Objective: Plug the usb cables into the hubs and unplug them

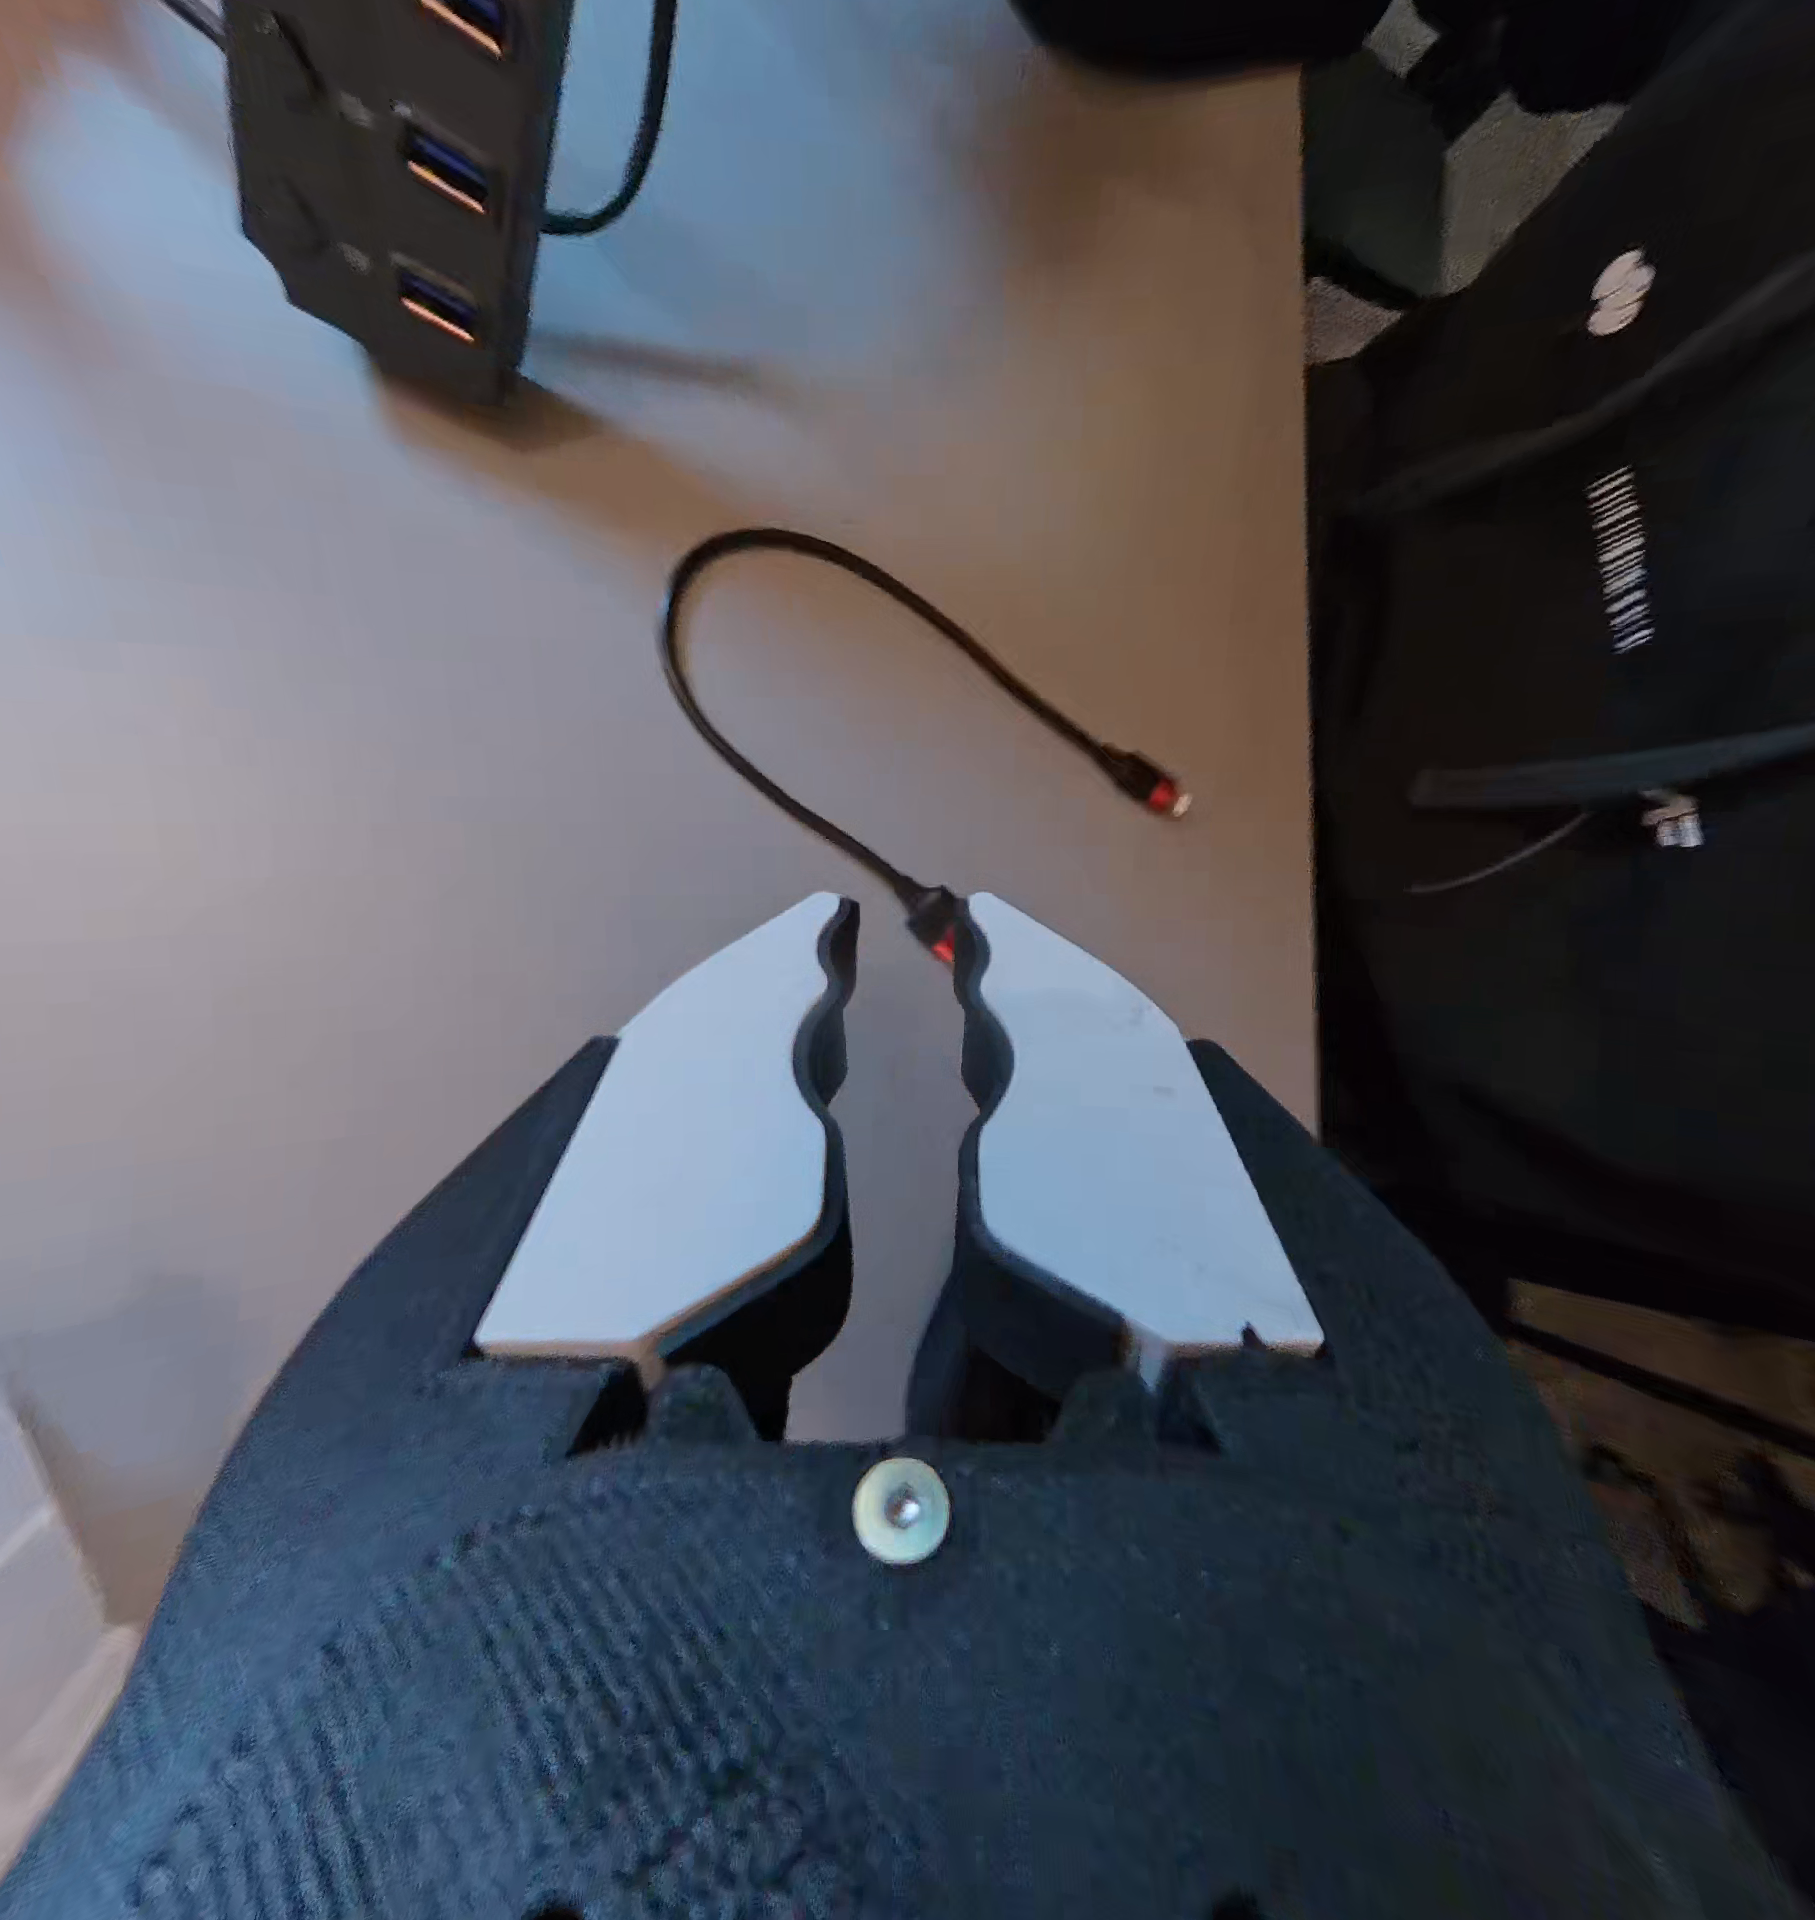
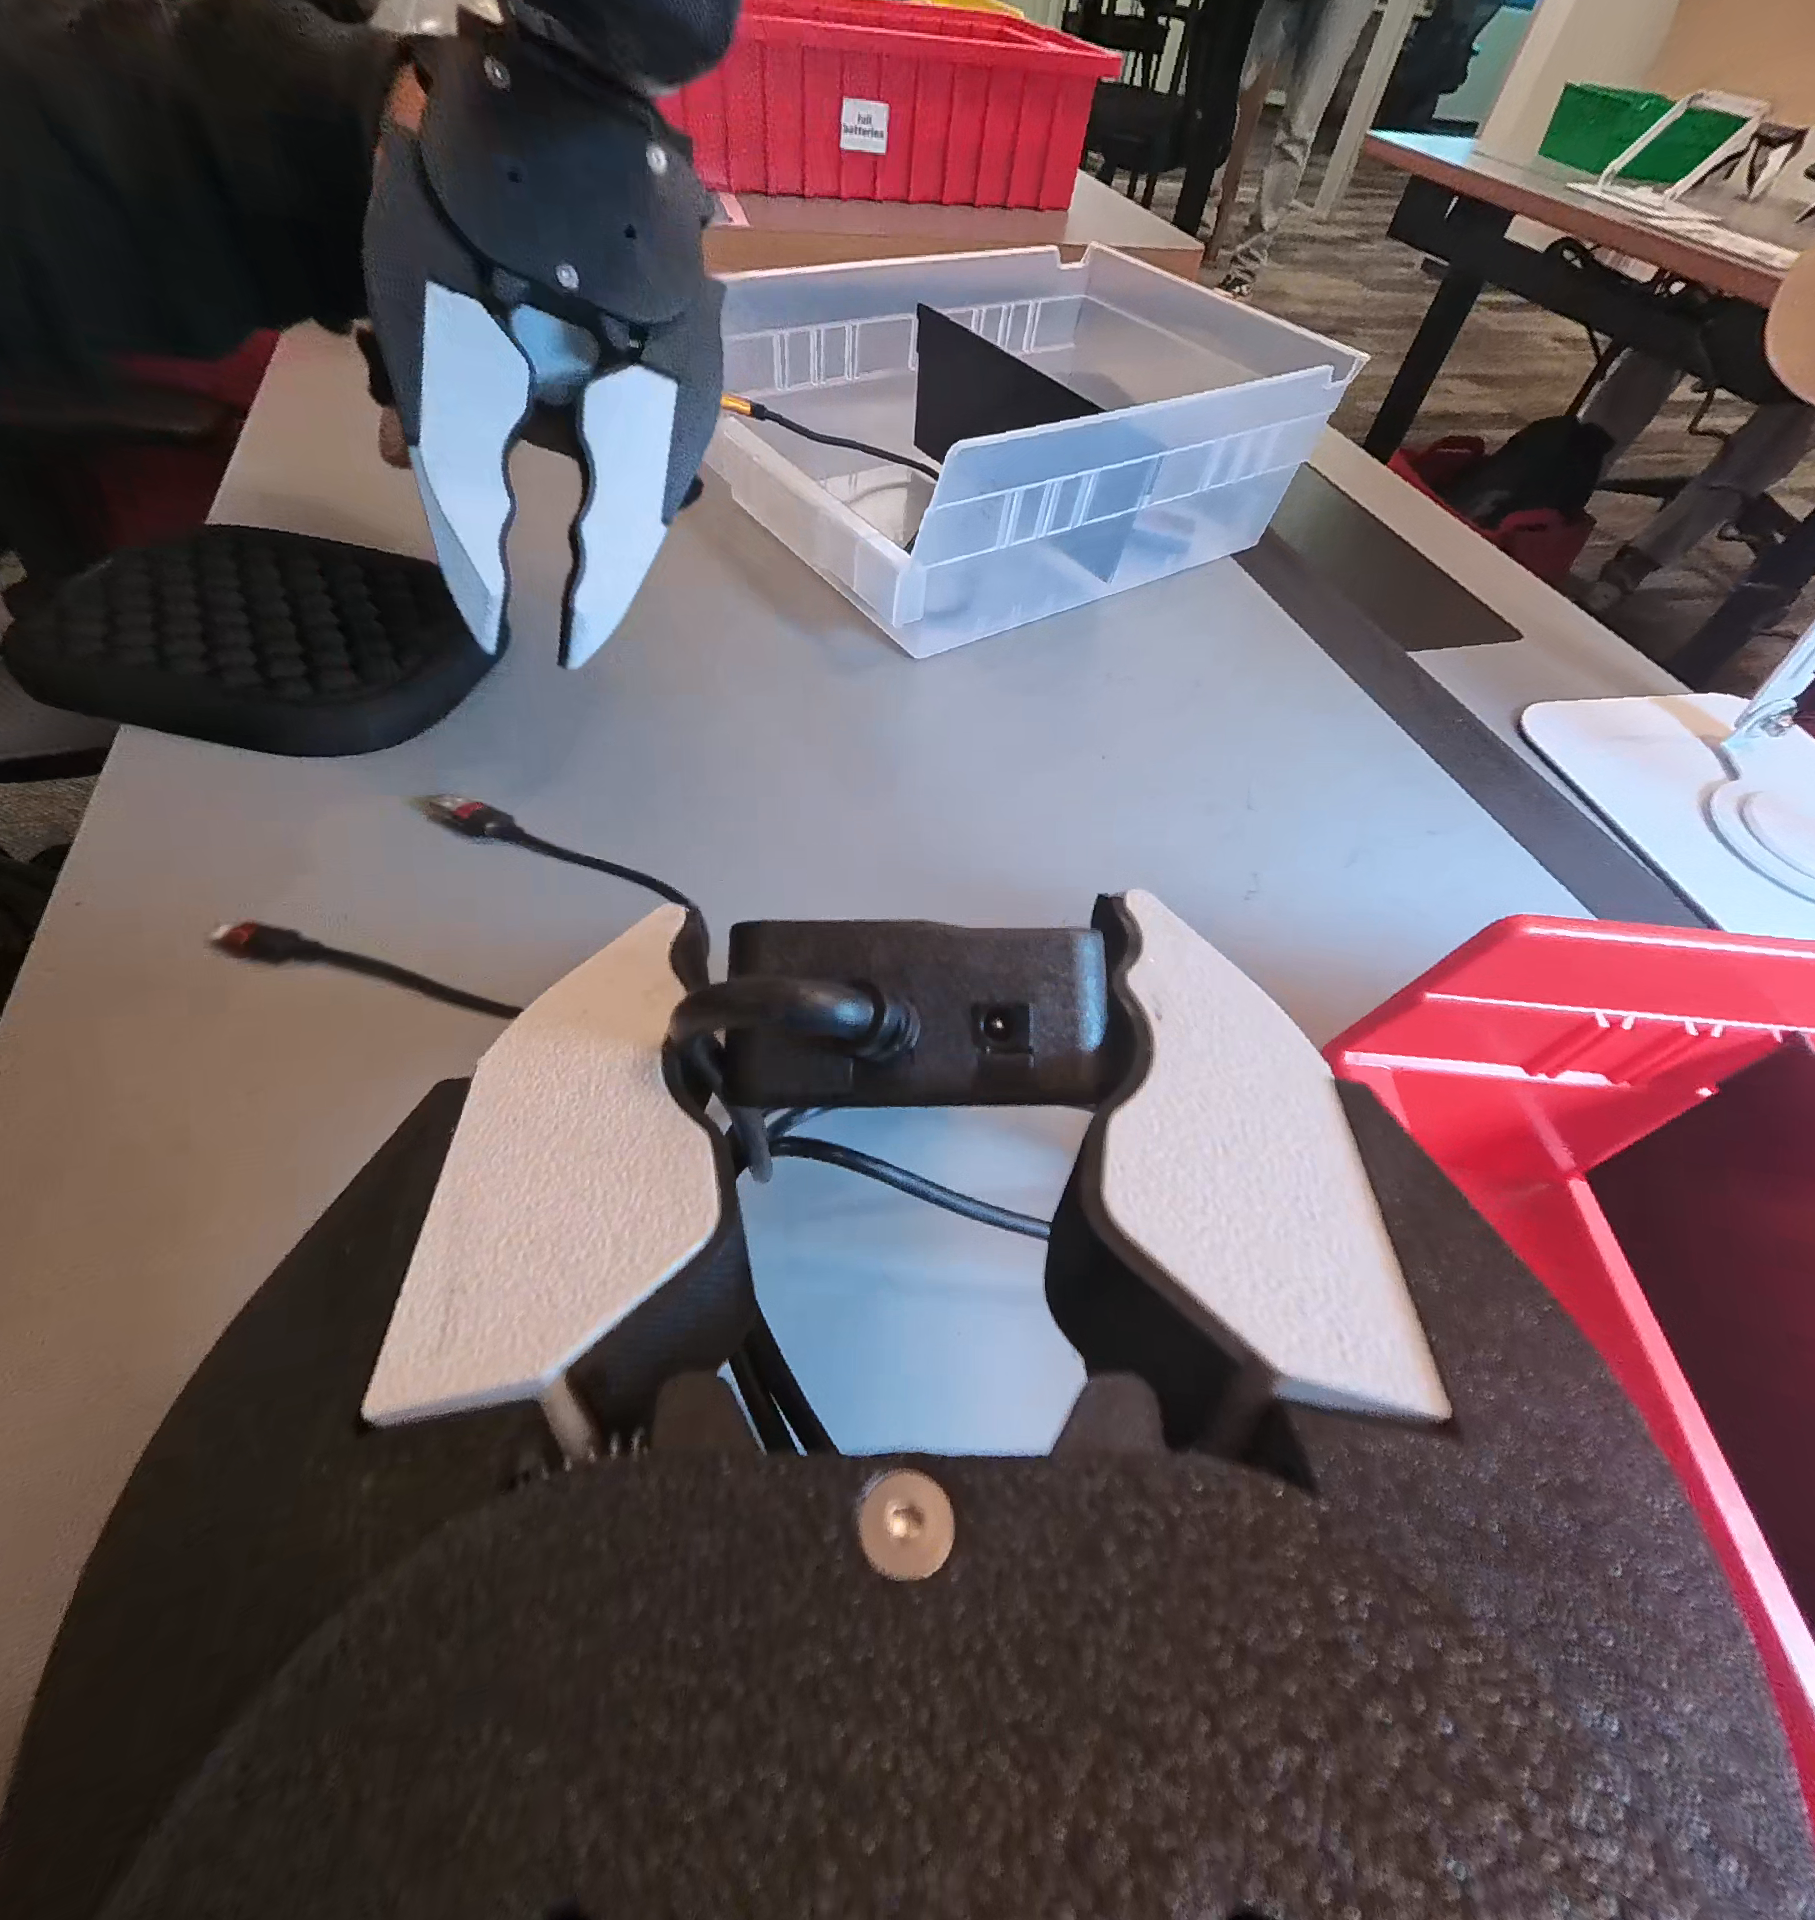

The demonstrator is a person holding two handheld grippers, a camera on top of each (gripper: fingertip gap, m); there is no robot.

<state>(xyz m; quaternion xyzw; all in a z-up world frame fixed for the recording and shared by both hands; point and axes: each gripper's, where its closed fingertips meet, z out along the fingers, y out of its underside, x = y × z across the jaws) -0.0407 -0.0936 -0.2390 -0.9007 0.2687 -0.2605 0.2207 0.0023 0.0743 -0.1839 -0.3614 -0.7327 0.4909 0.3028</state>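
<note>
**Hub pinched, cable loose on the desk**

My right claw (image 2: 908, 997) pinched the black hub (image 2: 913, 1013) crosswise, port end facing me. My left claw (image 1: 903, 914), slightly parted, hung over the USB cable (image 1: 778, 665), curled beside the hub, plugs pointing away.

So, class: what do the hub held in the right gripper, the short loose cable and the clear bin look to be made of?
Hub: likely moulded plastic, matte black, with rounded corners and a finely grained skin. Cable: seemingly a flexible rubbery or braided black jacket, since it bends in a loop; the plugs have red and black collars and metal tips. Bin: translucent plastic, glossy and ribbed; its black divider shows through the wall.
</note>
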